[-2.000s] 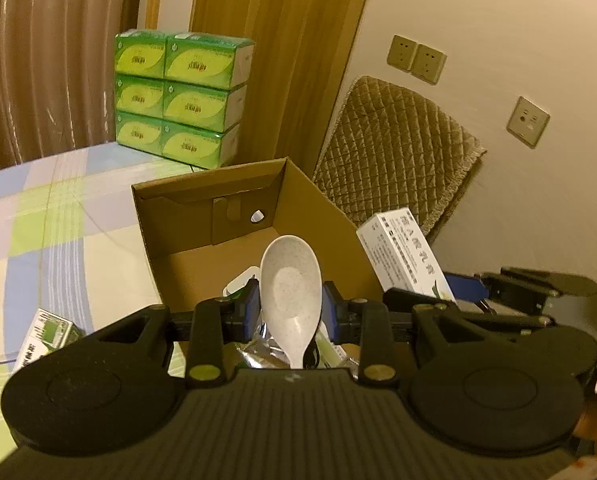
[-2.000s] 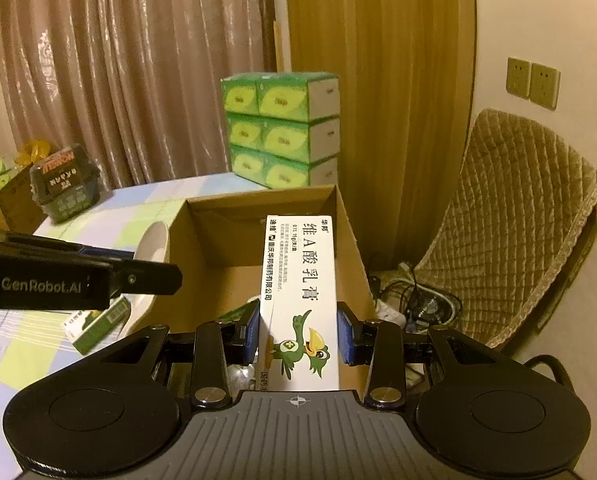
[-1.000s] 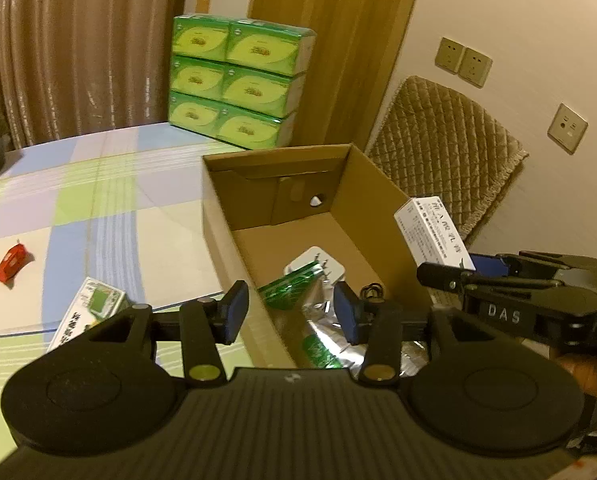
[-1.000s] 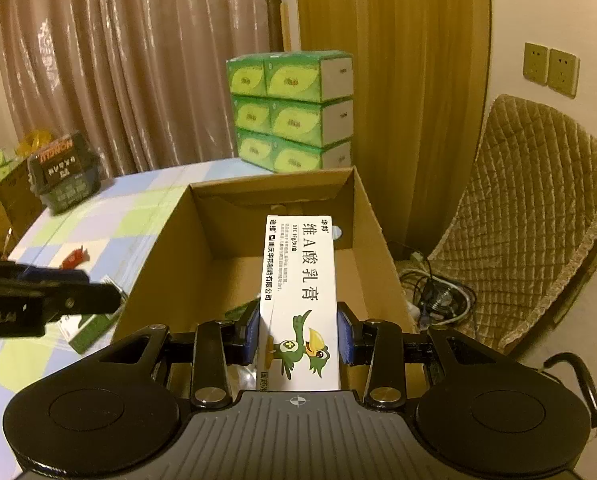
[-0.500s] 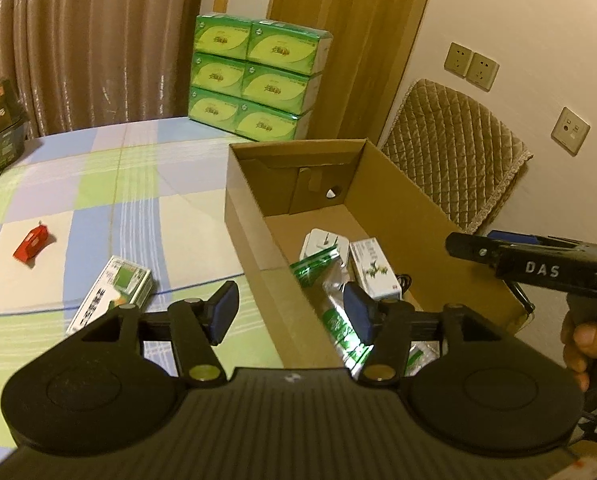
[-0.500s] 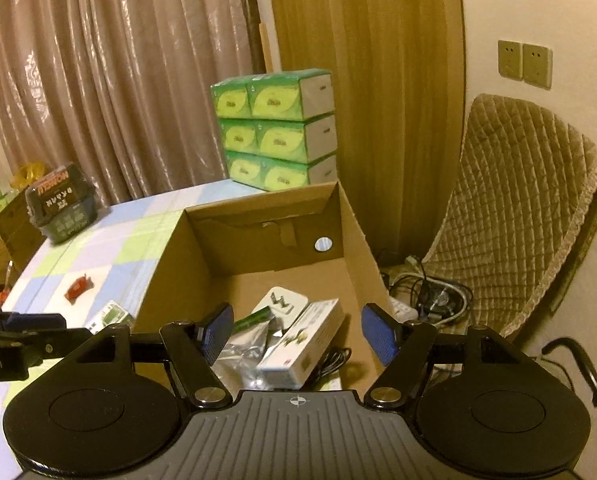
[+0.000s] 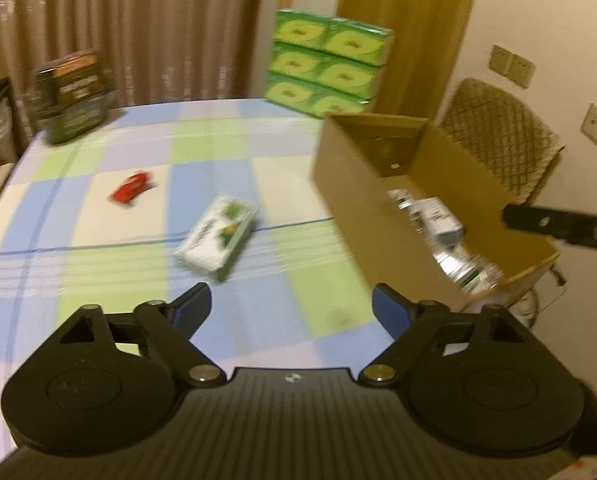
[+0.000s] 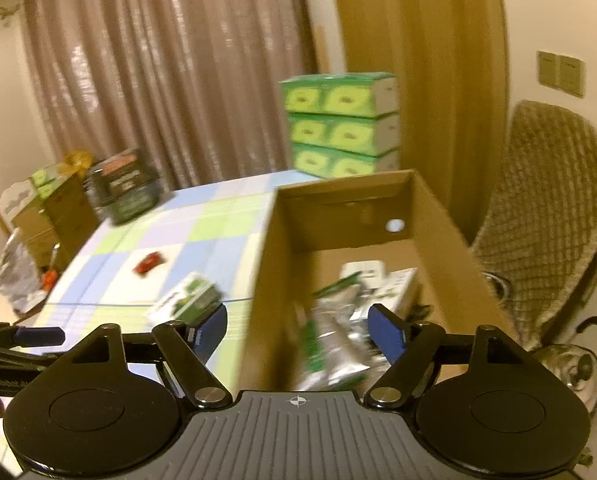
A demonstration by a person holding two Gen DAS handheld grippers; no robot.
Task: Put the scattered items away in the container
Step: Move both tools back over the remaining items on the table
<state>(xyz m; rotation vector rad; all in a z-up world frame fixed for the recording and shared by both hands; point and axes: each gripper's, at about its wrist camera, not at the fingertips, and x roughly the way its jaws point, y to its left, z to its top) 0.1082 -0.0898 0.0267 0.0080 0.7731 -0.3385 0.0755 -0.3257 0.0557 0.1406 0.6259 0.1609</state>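
My left gripper [image 7: 291, 307] had its fingers spread wide with nothing between them. Just ahead of it a green-and-white box [image 7: 217, 236] lay flat on the checked tablecloth [image 7: 202, 140], and farther ahead to the left sat a small red item [image 7: 132, 193] too blurred to identify. My right gripper [image 8: 297, 330] was equally spread and empty, over the near end of the cardboard box [image 8: 450, 240]. Inside it I made out smeared packets [image 8: 338, 332] and a white carton [image 8: 398, 292]; the box's near wall was hidden behind the gripper body.
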